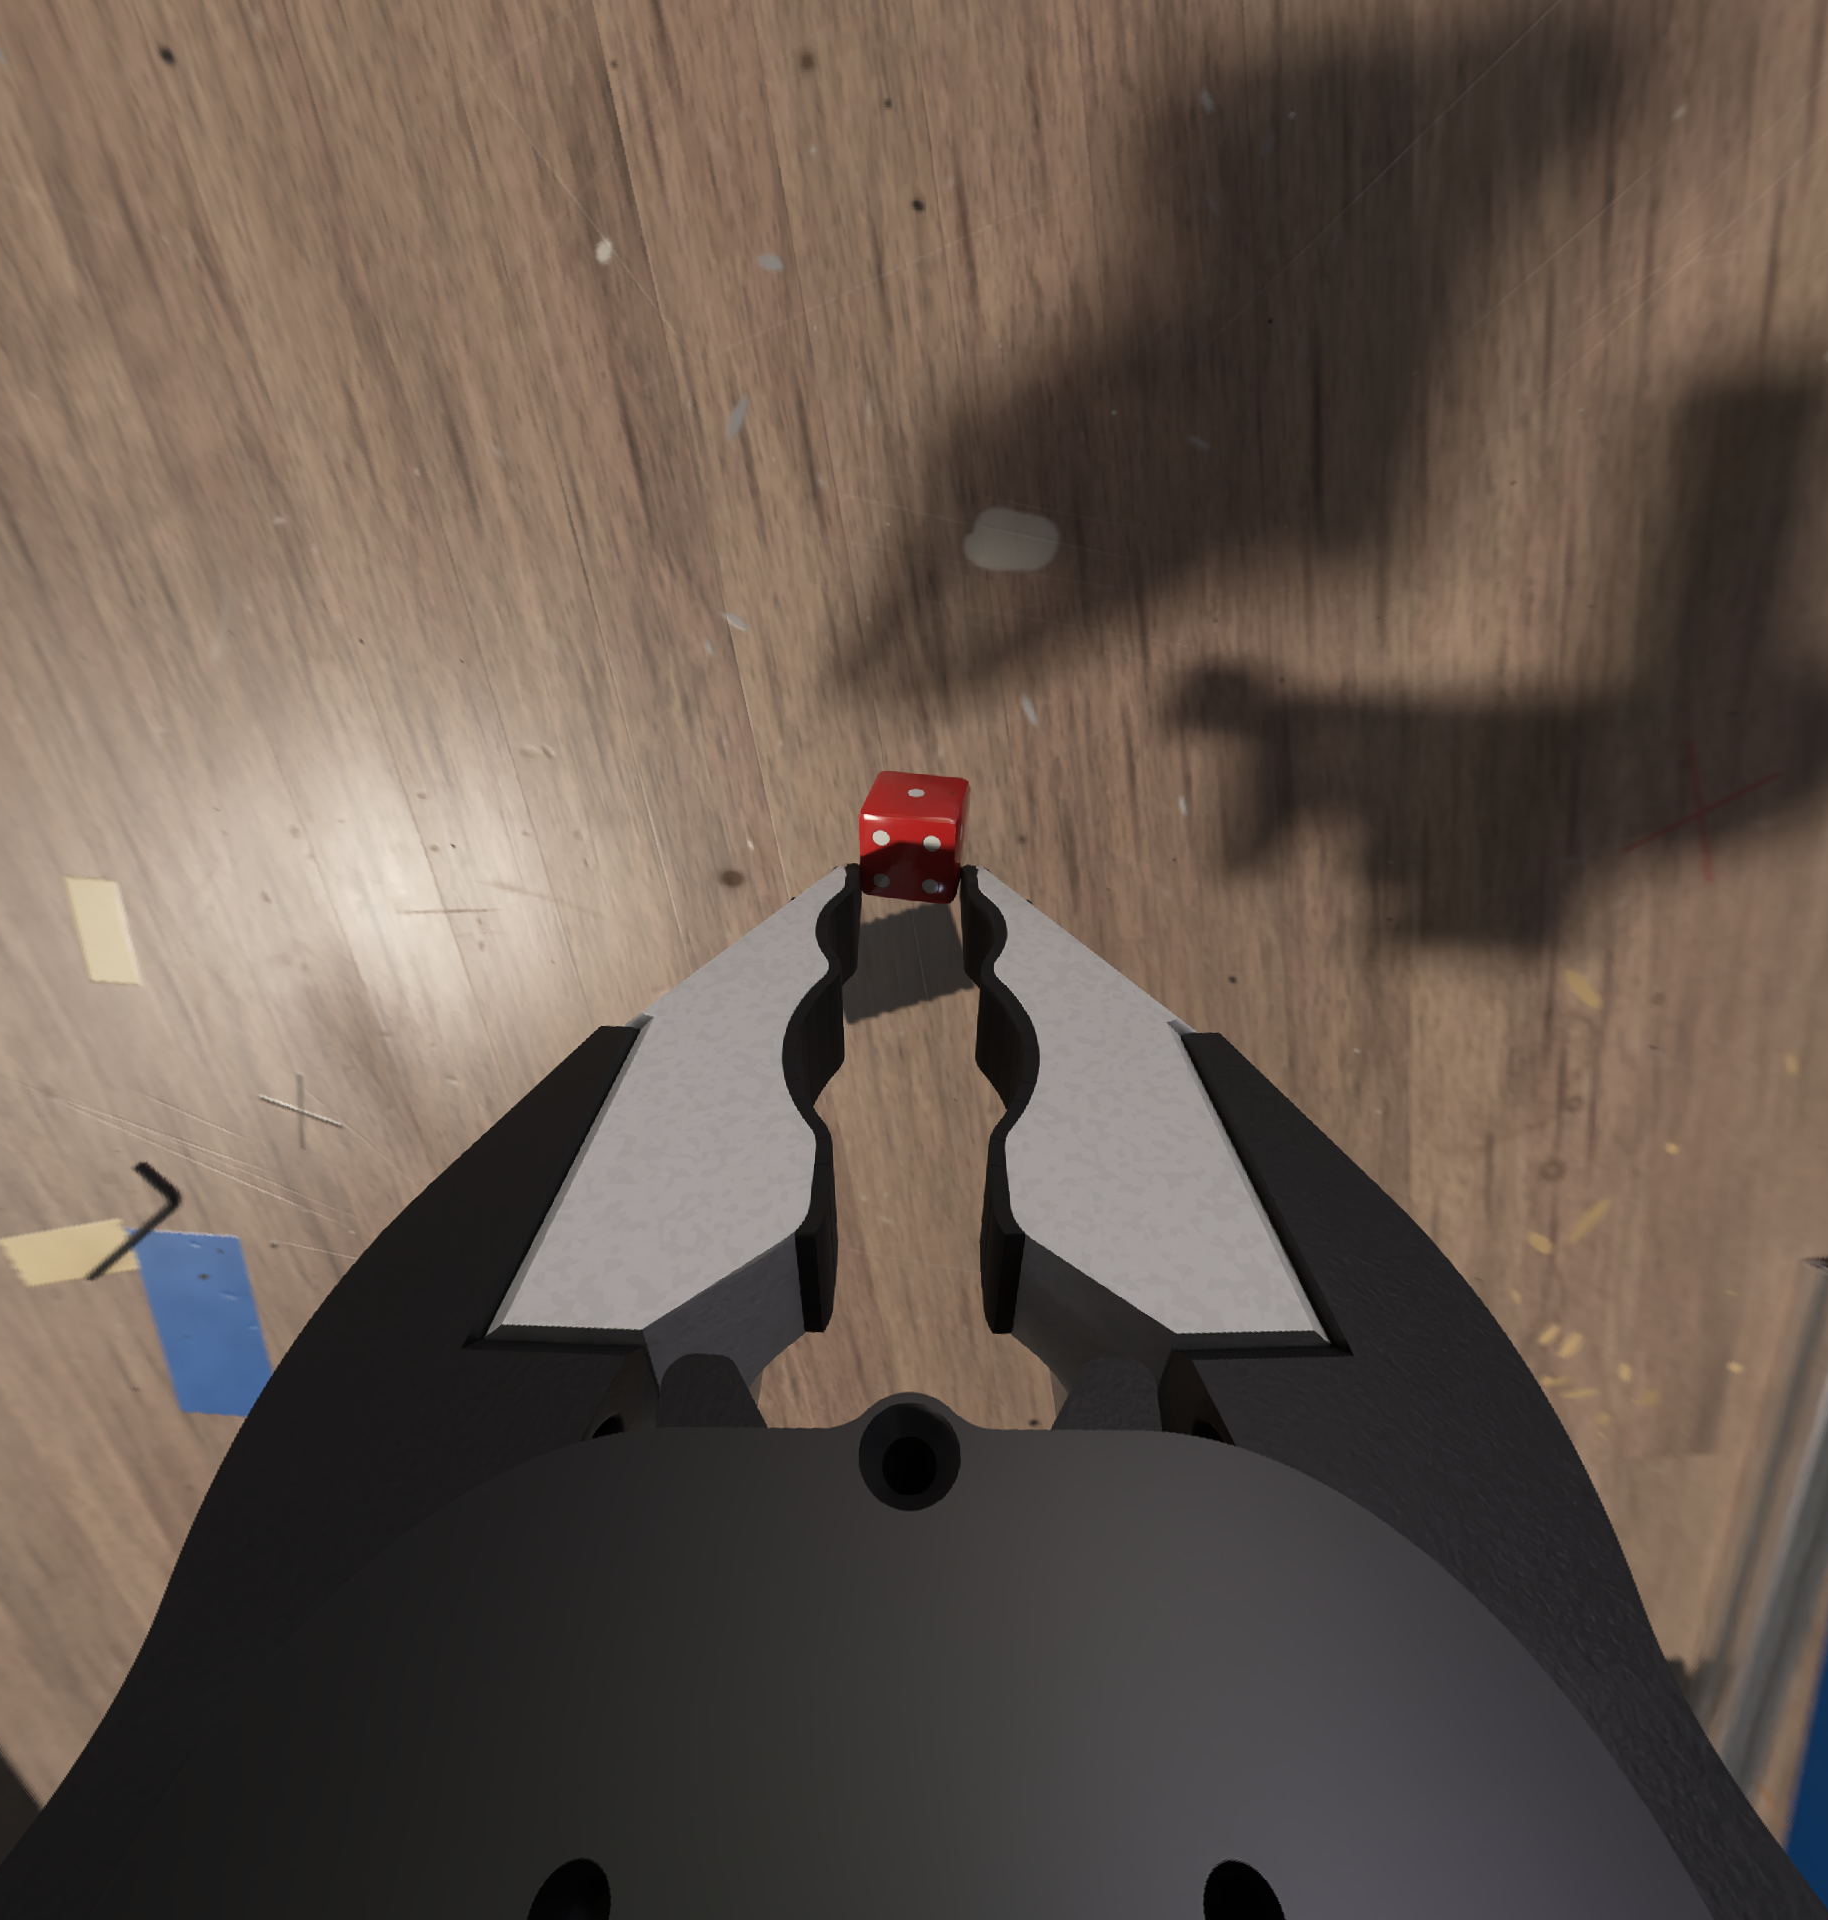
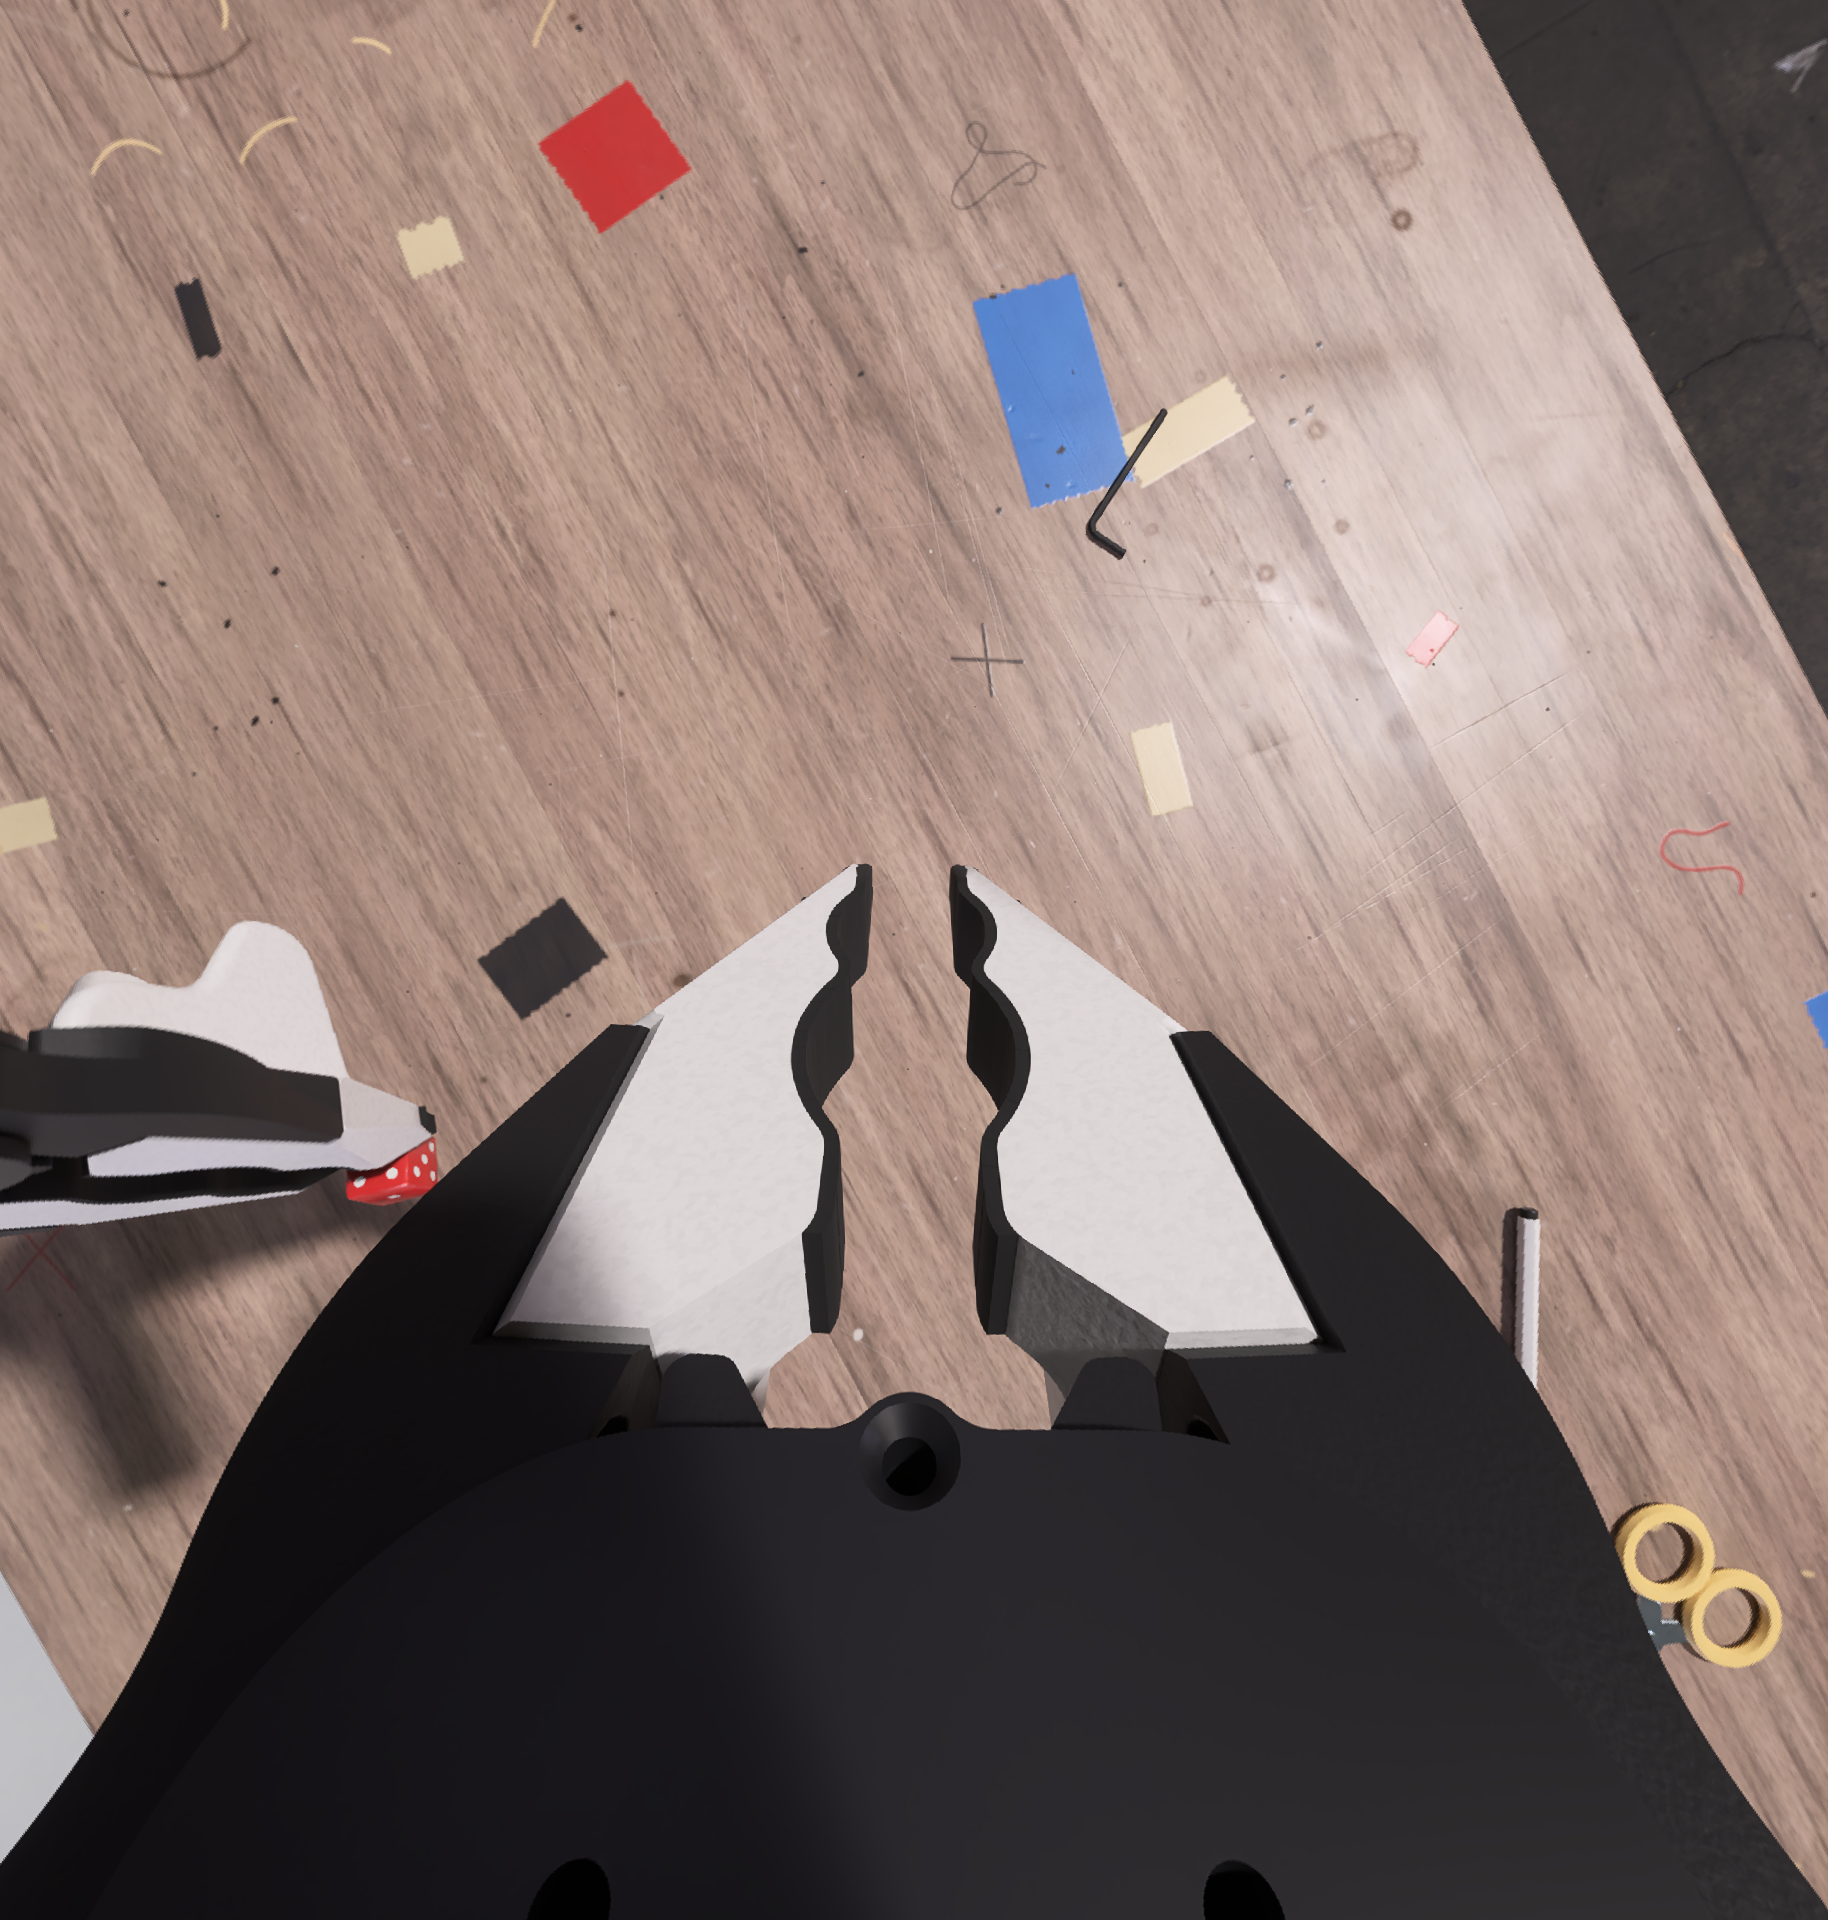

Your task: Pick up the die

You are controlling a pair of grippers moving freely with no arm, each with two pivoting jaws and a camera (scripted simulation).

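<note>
Item one: the left gripper (image 1: 910, 881), grey fingers in a black body. We find its jaws clamped on the red die (image 1: 912, 833), which sits at the very fingertips; white pips show on the visible faces. In the right wrist view the same gripper (image 2: 411, 1153) enters from the left edge, and the die (image 2: 396, 1179) appears raised above the wooden table (image 2: 681, 623), casting a shadow below.

Item two: the right gripper (image 2: 908, 878), jaws apart with a narrow gap, holding nothing, well to the right of the die.

Item three, table litter: a blue tape patch (image 2: 1050, 390) far right of centre, a black hex key (image 2: 1126, 488) just beside it, a red square (image 2: 615, 156) farther off, two yellow rings (image 2: 1699, 1600) at the near right.
</note>
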